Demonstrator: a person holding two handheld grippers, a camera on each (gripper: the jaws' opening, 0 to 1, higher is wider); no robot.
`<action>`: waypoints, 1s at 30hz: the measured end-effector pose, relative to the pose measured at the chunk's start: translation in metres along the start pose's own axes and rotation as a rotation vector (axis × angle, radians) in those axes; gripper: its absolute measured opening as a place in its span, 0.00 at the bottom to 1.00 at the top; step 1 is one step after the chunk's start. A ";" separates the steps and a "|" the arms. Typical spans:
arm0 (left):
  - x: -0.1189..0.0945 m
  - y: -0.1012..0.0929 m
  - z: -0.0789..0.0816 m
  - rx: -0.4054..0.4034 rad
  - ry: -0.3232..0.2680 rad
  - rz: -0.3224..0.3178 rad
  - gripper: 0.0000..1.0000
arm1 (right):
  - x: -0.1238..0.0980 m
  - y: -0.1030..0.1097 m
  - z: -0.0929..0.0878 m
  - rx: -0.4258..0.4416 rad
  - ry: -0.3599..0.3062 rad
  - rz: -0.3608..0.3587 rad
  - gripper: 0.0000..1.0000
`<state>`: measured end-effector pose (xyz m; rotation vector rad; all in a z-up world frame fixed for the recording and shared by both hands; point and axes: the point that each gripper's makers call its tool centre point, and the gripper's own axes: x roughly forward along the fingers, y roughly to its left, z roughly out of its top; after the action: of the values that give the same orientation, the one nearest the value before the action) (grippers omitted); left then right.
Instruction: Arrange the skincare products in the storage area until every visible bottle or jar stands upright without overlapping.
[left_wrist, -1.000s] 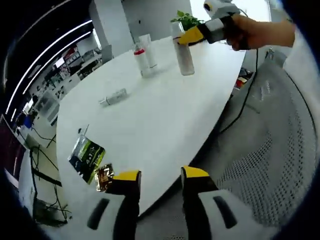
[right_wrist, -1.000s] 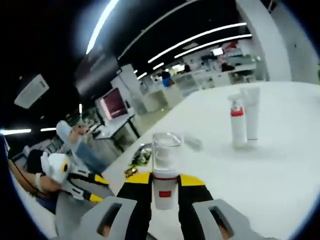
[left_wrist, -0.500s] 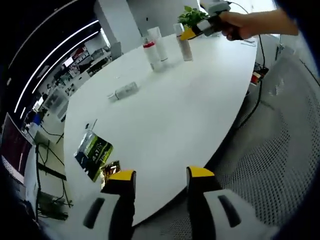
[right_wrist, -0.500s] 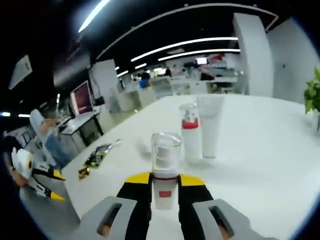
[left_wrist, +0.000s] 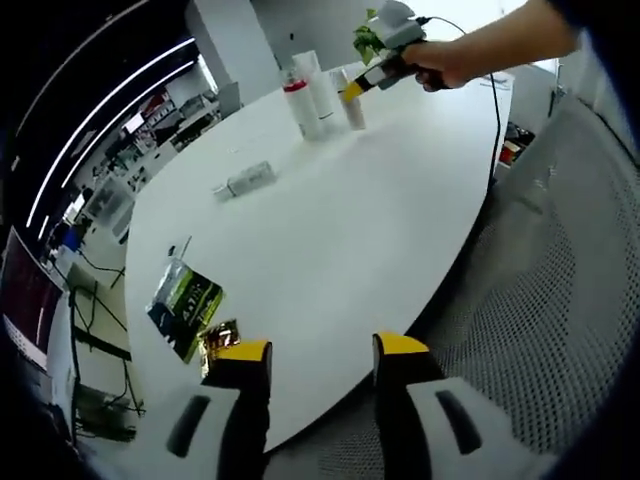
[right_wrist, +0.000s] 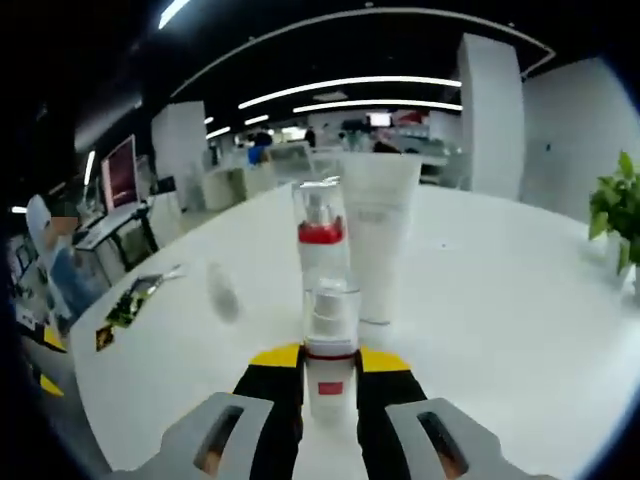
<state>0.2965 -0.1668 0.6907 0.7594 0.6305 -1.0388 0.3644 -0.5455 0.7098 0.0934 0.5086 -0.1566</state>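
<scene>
Clear-capped bottle (right_wrist: 330, 350) stands upright between the right gripper's (right_wrist: 330, 385) jaws, clamped at its lower body, long axis vertical, base at or just above the desk (right_wrist: 500, 330); contact can't be told. Key relation: at 12 o'clock just behind it stand the red-collared pump bottle (right_wrist: 320, 240) and, at about 1 o'clock, the white tube (right_wrist: 378, 235), both upright and close together. Held bottle looks near them but apart; set-down needs a gap so nothing overlaps.

In the left gripper view the same cluster sits at 12 o'clock on the far desk edge, right gripper (left_wrist: 352, 90) beside it. A small bottle lying on its side (left_wrist: 243, 182) rests mid-desk at 11 o'clock, long axis along the desk, not upright. Left gripper (left_wrist: 318, 352) is open and empty at the near edge, nearer to that lying bottle. Foil sachets (left_wrist: 185, 305) lie at 10 o'clock.
</scene>
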 end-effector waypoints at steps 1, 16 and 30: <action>0.000 0.000 0.000 0.000 -0.001 0.000 0.37 | 0.004 -0.004 0.000 -0.002 -0.004 -0.016 0.13; 0.001 -0.003 -0.002 -0.005 -0.001 -0.020 0.34 | 0.019 -0.009 0.004 -0.075 -0.088 -0.096 0.13; 0.000 -0.001 -0.003 0.001 0.005 -0.014 0.33 | 0.012 -0.001 -0.002 -0.045 -0.071 -0.136 0.13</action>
<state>0.2952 -0.1648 0.6883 0.7596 0.6411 -1.0504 0.3739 -0.5477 0.7026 0.0091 0.4478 -0.2802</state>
